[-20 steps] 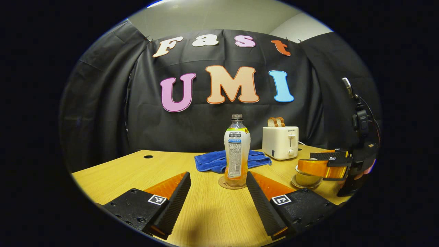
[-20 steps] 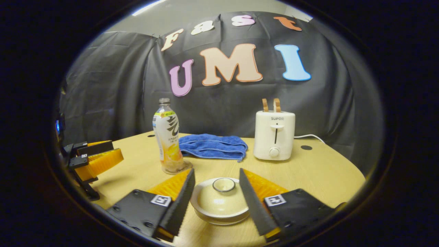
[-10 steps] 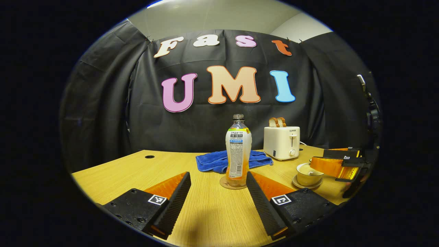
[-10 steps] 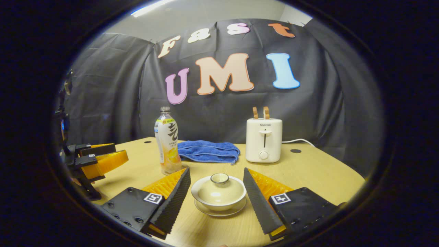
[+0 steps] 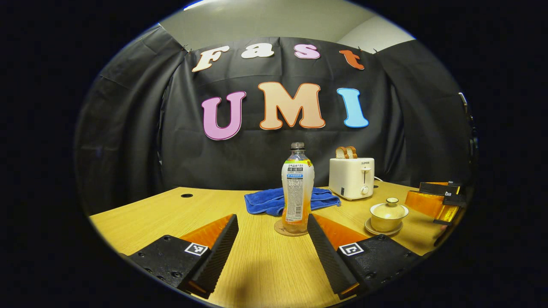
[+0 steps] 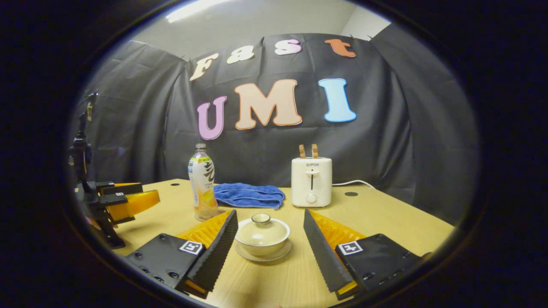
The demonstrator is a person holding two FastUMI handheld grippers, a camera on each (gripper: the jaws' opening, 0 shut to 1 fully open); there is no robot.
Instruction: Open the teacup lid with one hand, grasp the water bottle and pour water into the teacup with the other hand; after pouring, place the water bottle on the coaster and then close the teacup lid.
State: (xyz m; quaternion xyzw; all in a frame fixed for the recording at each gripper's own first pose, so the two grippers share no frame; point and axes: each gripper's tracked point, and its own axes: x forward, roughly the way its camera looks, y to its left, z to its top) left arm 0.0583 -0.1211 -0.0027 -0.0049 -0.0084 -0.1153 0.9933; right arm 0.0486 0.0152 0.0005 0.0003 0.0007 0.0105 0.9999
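1. The light wooden bench stands before the booth's black cloth wall, with a pale ceiling above.
2. The toaster is the landmark: a blue towel lies left of it, and the water bottle stands on its coaster farther left.
3. The lidded teacup sits on a saucer in front of the toaster.
4. The left gripper is spread wide, empty, facing the bottle.
5. The right gripper is spread wide, empty, flanking the teacup without touching.
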